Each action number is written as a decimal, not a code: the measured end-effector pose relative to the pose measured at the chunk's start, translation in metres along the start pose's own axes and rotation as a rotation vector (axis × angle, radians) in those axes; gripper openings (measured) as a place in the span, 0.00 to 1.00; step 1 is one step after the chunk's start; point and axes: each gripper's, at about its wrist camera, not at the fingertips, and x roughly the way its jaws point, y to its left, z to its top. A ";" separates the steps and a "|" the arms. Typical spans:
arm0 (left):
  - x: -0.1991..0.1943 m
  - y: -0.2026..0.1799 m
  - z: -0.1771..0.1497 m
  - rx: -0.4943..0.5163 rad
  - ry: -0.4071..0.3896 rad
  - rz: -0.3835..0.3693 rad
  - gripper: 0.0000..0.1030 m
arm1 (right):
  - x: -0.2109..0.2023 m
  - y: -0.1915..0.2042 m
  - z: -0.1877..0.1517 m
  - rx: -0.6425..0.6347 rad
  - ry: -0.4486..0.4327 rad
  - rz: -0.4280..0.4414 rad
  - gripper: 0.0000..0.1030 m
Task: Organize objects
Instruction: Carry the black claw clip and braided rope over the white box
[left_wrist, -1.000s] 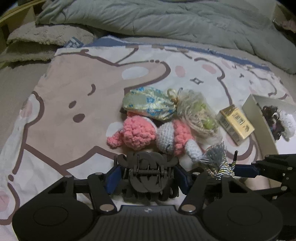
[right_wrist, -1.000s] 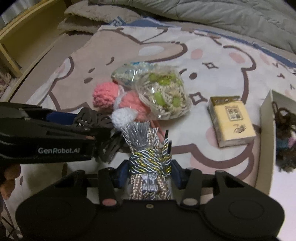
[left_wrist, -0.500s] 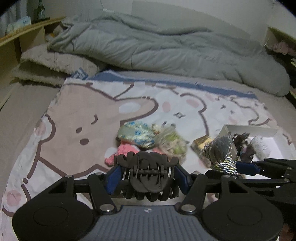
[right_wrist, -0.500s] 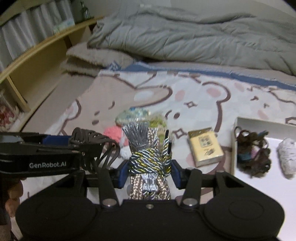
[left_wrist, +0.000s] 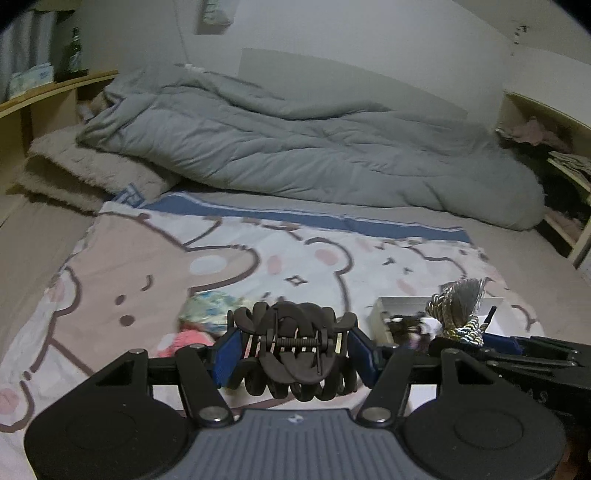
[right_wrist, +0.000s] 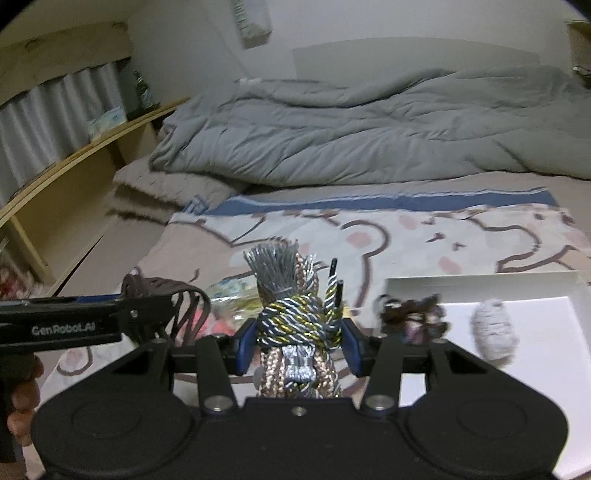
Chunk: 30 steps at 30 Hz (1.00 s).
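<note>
Both grippers loaded, box part-filled.
Left gripper (left_wrist: 291, 350) clamps a dark plastic claw hair clip (left_wrist: 295, 354); right gripper (right_wrist: 297, 341) clamps a knotted silver-gold cord tassel (right_wrist: 295, 321); the white cardboard box (right_wrist: 554, 332) holds two items, several remain on the bed.

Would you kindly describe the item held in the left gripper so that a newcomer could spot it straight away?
Start at the bear-print blanket spread on the bed, below the rumpled grey duvet. Just above it the left gripper is shut on a dark brown claw hair clip with curved interlocking teeth and a coiled spring. Unlike the metallic twisted cord bundle clamped in the right gripper beside it, it is plain, dark and rigid.
</note>
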 end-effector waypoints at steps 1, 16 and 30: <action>0.000 -0.006 0.000 0.004 -0.001 -0.008 0.61 | -0.003 -0.005 0.000 0.007 -0.005 -0.010 0.47; 0.047 -0.103 -0.021 0.100 0.119 -0.150 0.61 | -0.027 -0.100 -0.024 0.095 0.058 -0.179 0.47; 0.096 -0.165 -0.054 0.487 0.224 -0.267 0.61 | -0.002 -0.150 -0.046 0.102 0.215 -0.227 0.47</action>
